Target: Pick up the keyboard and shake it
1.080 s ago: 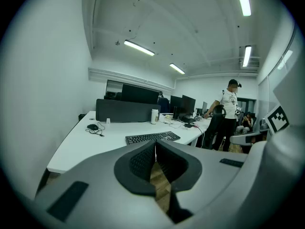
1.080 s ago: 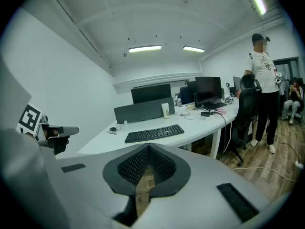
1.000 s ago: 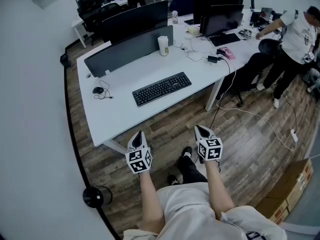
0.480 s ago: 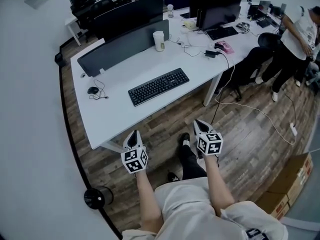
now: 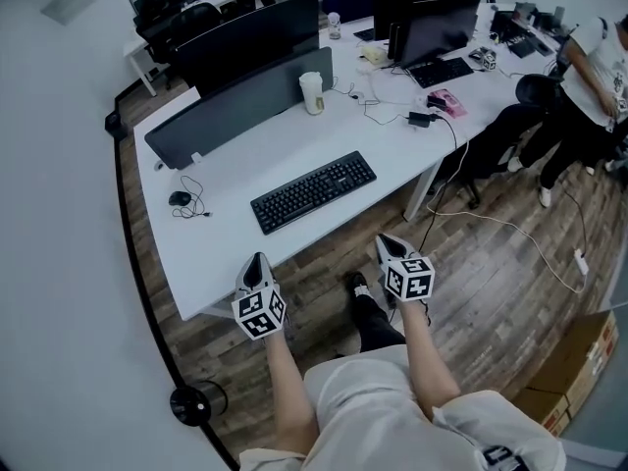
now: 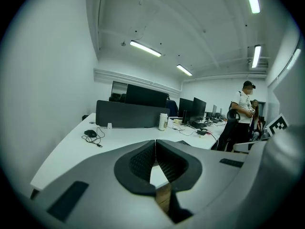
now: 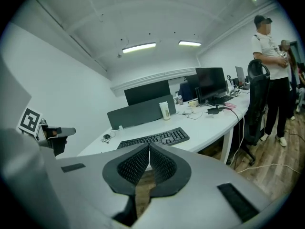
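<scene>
Keyboard [image 5: 313, 191]: lies flat on the white desk [image 5: 221, 238], ahead of both grippers and well apart from them.
Left gripper [image 5: 257, 261]: jaws pressed together with nothing between them, held just off the desk's near edge.
Right gripper [image 5: 386, 243]: jaws together and empty, over the wood floor [image 5: 491, 263].
Mouse [image 5: 180, 199]: ahead and left of the left gripper.
Cup [image 5: 312, 93]: far ahead, beyond the keyboard.

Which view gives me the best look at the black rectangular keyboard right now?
Head view: the black rectangular keyboard shows whole from above, lying flat on the white desk. The right gripper view sees it low and foreshortened, its near edge cut off by the jaws. The left gripper view's jaws hide nearly all of it.
</scene>
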Tool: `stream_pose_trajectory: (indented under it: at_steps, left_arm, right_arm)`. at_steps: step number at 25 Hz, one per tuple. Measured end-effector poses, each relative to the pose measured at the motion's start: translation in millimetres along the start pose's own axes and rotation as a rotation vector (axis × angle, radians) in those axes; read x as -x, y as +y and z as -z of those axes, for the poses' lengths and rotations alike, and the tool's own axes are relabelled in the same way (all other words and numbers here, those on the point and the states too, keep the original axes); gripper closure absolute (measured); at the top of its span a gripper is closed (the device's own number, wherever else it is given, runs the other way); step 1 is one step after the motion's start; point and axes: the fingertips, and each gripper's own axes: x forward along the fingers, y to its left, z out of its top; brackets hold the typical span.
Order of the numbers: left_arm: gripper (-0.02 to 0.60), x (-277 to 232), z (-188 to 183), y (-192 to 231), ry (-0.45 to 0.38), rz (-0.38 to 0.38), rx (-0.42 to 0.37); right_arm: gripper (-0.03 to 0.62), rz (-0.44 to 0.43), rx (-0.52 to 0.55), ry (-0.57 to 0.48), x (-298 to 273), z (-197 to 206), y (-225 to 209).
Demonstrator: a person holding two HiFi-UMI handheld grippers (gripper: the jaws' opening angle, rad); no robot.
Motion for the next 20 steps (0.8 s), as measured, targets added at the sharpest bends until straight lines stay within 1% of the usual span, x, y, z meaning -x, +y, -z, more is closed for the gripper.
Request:
stream_pose_trajectory:
  at_steps: [3, 9, 13, 16, 20]
  left_arm:
    - [0.565, -35, -9, 4, 0.002, 0.002, 0.003]
    - [0.565, -105, -28, 19, 0.020, -0.012, -0.001]
    - [0.565, -148, -43, 18, 0.036, -0.017, -0.011]
    - [0.565, -178, -51, 15, 0.043, -0.033, 0.013]
    - [0.565, -215, -58, 7, 0.051, -0.032, 0.006]
  right_arm:
    - [0.554, -0.008, 0.000, -0.012, -35, -21, -12]
    - [0.554, -0.025, -0.038, -0.040, -103, -64, -43]
    - [0.554, -0.038, -0.058, -0.047, -142, -95, -69]
    - [0.554, -0.052, -0.063, -0.030, -165, -107, -89]
    - [0.554, -0.072, -0.081, -0.017, -197, -119, -113]
